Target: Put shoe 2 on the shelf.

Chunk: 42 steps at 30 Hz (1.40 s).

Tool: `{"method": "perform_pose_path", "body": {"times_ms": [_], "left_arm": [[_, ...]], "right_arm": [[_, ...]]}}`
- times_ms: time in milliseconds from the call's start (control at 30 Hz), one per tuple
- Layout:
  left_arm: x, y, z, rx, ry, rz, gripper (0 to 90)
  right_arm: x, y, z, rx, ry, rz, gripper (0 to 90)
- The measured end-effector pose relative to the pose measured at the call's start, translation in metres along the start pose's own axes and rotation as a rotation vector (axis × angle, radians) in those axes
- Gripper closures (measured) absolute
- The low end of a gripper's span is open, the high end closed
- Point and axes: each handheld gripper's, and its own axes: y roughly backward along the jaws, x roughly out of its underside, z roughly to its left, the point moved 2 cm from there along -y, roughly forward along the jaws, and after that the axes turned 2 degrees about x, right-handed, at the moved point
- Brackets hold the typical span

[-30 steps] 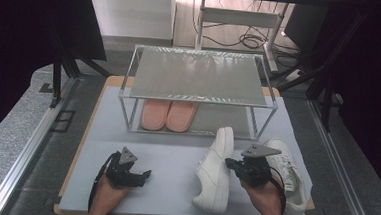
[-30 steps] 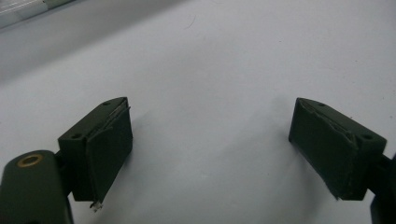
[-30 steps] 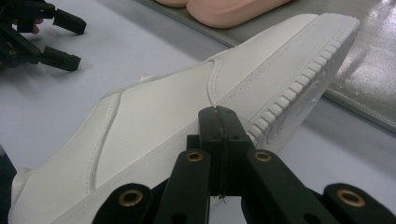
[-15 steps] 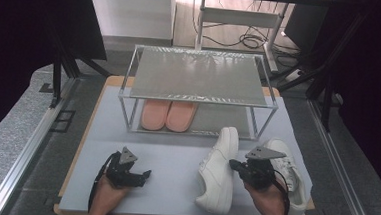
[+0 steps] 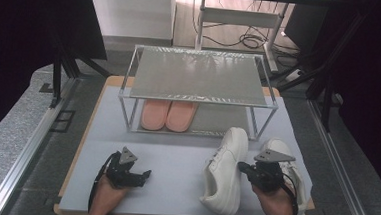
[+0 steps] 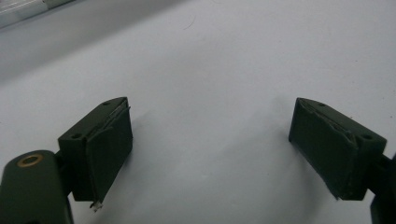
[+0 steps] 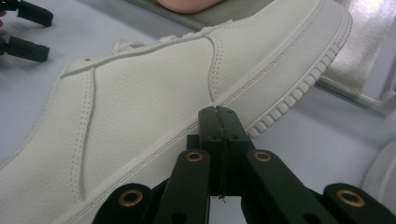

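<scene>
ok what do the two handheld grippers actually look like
Both the left gripper and the right gripper are black, each topped by a grey three-cornered plate, with a black cable looping back past the wrist. Close up, the linkage arms carry brass-coloured pivot rings, and the flat dark pads look worn at the edges. Forearms are bare.

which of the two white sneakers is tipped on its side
The left white sneaker, beside the shut right claw, is tipped, its side panel showing in the right gripper view. The other white sneaker, by the table's right edge, sits partly behind that hand.
</scene>
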Motion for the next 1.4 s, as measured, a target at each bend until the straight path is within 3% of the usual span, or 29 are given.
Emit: {"method": "perform_pose_path", "body": {"times_ms": [200, 367, 667, 1067, 1233, 1300, 1367, 1400], "left_arm": [[0.0, 0.0, 0.0, 0.0, 0.0, 0.0, 13.5], [0.0, 0.0, 0.0, 0.0, 0.0, 0.0, 13.5], [0.0, 0.0, 0.0, 0.0, 0.0, 0.0, 13.5], [0.0, 0.0, 0.0, 0.001, 0.0, 0.0, 13.5], [0.0, 0.0, 0.0, 0.001, 0.0, 0.001, 13.4], [0.0, 0.0, 0.0, 0.001, 0.0, 0.001, 13.4], [0.0, 0.0, 0.0, 0.001, 0.0, 0.001, 13.5], [0.0, 0.0, 0.0, 0.001, 0.0, 0.001, 13.5]], "right_arm": [[0.008, 0.005, -0.007, 0.035, -0.017, 0.019, 90.0], [0.009, 0.005, -0.007, 0.046, -0.037, 0.027, 90.0], [0.012, 0.007, -0.007, 0.108, -0.074, 0.065, 90.0], [0.019, 0.006, -0.007, 0.237, -0.086, 0.148, 90.0], [0.026, 0.0, -0.011, 0.305, -0.097, 0.214, 90.0], [0.03, -0.005, -0.012, 0.304, -0.111, 0.224, 90.0], [0.032, -0.014, -0.011, 0.256, -0.125, 0.248, 90.0], [0.032, -0.014, -0.011, 0.256, -0.125, 0.248, 90.0]]}}
